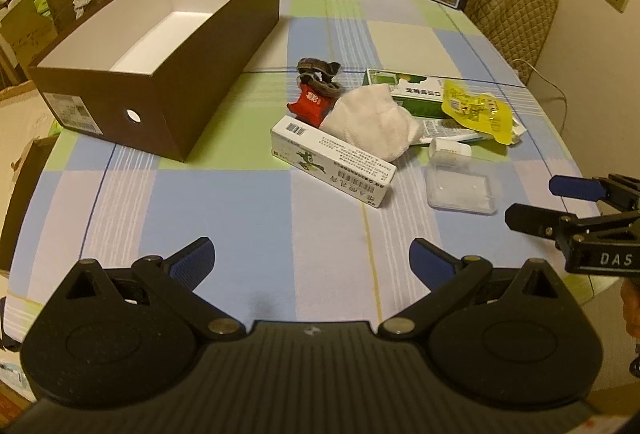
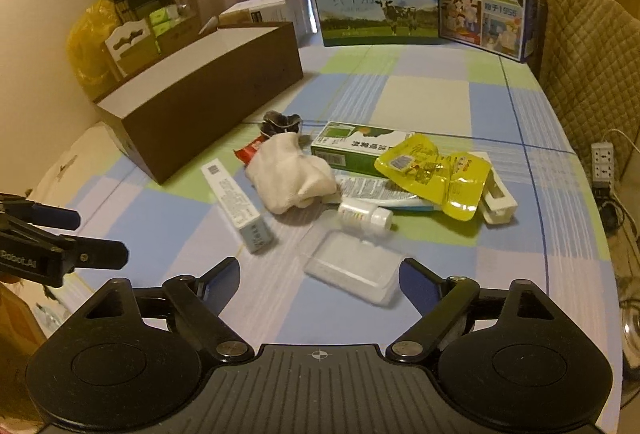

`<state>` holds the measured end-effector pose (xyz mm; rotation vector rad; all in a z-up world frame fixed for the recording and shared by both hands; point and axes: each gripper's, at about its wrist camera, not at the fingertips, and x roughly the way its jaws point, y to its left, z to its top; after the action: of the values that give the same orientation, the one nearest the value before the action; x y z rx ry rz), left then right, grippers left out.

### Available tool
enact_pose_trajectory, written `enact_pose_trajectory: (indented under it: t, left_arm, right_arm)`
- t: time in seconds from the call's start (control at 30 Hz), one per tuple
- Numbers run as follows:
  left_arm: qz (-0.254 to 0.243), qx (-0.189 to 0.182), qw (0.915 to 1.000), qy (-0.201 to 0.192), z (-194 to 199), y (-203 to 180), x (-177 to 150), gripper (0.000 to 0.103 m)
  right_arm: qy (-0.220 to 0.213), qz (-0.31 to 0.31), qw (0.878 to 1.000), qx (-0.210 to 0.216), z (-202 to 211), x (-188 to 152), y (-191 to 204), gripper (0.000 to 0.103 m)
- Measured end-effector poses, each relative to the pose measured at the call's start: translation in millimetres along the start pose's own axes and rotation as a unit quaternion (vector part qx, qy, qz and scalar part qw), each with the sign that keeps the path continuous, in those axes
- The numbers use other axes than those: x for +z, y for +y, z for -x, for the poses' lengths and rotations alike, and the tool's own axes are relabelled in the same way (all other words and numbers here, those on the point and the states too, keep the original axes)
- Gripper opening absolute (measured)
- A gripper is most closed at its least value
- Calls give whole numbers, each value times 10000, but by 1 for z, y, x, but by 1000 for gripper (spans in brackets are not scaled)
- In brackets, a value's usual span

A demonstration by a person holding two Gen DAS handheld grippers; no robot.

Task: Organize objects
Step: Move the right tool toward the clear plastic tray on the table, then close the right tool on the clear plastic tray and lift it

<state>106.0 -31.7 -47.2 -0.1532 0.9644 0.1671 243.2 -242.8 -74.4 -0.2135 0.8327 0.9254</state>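
The open brown box [image 1: 168, 46] stood empty on the bench [image 1: 224, 202], clutter piled just beside it. Both claws, left [image 1: 312, 258] and right [image 2: 320, 274], were released, holding nothing. Risk: the clear plastic case [image 2: 352, 270], near the right claw, could skid when pinched.

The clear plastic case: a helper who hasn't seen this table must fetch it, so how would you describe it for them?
Start at the open brown cardboard box on the checked tablecloth, then look to the loose pile beside it. At the pile's near edge, just in front of the small white bottle, lies the flat clear plastic case. It is the only see-through, unprinted item there.
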Motion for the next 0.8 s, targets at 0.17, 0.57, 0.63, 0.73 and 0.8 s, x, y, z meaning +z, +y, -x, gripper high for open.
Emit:
enact_pose_trajectory:
  t: [0.17, 0.57, 0.63, 0.73, 0.8]
  left_arm:
    - [150, 58, 9998, 152, -15, -3, 3, 102]
    - [431, 242, 9981, 370, -38, -8, 12, 102]
    - [452, 260, 9979, 394, -42, -8, 13, 102]
    - [478, 288, 9975, 443, -47, -8, 15, 102]
    - [495, 298, 9972, 481, -50, -9, 16, 102]
  right_arm:
    - [24, 135, 9999, 87, -20, 7, -20, 85]
    - [138, 426, 9970, 634, -64, 21, -44, 82]
    - [226, 454, 9964, 682, -71, 21, -47, 79]
    - [332, 538, 9950, 767, -76, 17, -46, 76]
    - [397, 672, 9932, 864, -75, 12, -42, 74]
